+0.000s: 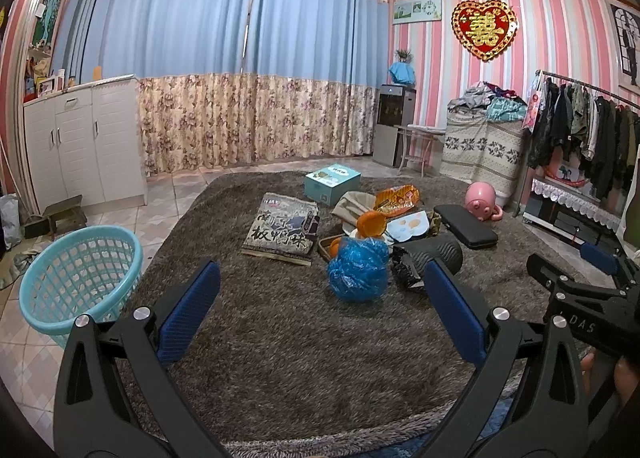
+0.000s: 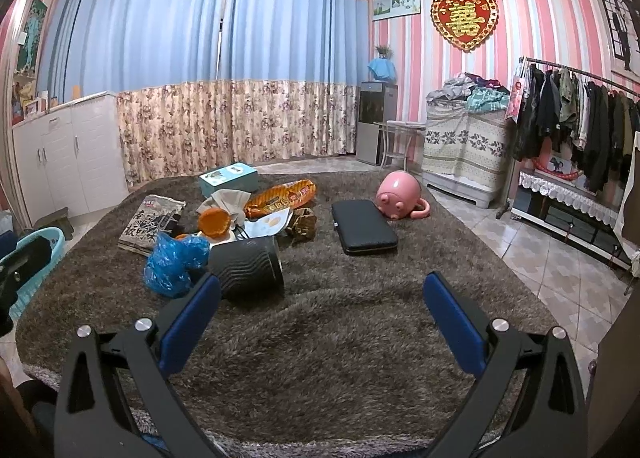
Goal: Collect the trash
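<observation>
While both grippers, left (image 1: 320,298) and right (image 2: 320,298), gape empty, a crumpled glossy blue plastic bag (image 1: 358,270) lies on the shaggy brown rug (image 1: 280,338).

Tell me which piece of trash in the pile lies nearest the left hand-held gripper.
The crumpled blue plastic bag: it sits at the pile's near edge, ahead of the open left hand-held gripper, closer than the orange wrapper behind it.

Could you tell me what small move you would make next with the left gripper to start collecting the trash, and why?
Probably ease the left gripper forward toward the crumpled blue plastic bag. The gripper is open and empty, and the bag is the nearest piece of the litter pile on the brown rug. The turquoise basket stands close by on the left, ready to receive it.
</observation>
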